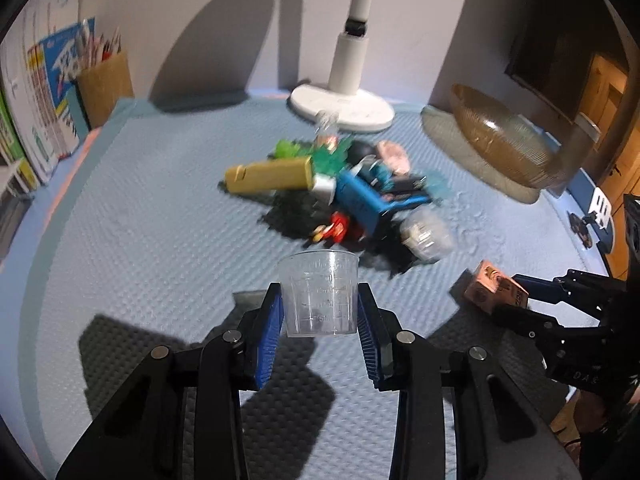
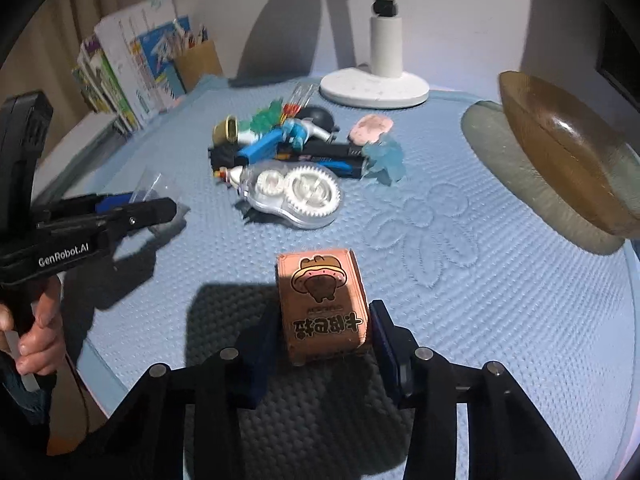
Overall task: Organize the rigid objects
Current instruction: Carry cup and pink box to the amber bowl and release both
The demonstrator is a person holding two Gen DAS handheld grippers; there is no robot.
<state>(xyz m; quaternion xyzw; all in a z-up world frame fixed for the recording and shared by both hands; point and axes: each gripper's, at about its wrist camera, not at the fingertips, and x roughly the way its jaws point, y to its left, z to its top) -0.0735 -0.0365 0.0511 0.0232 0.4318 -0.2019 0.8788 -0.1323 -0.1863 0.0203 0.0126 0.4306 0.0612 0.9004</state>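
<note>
- The left gripper (image 1: 320,316) is clamping the clear measuring cup (image 1: 319,292) upright between its blue pads, above the near edge of the blue mat (image 1: 140,216).
- The right gripper (image 2: 320,340) is pinching the pink carton (image 2: 324,308) by its sides, also over the near edge.
- The toy pile (image 2: 296,160) is lying mid-mat — the amber bowl (image 2: 560,148) is tilting at the right edge.
- Judging the step as carrying both away: keep each grip square — and avoid the pile.
</note>
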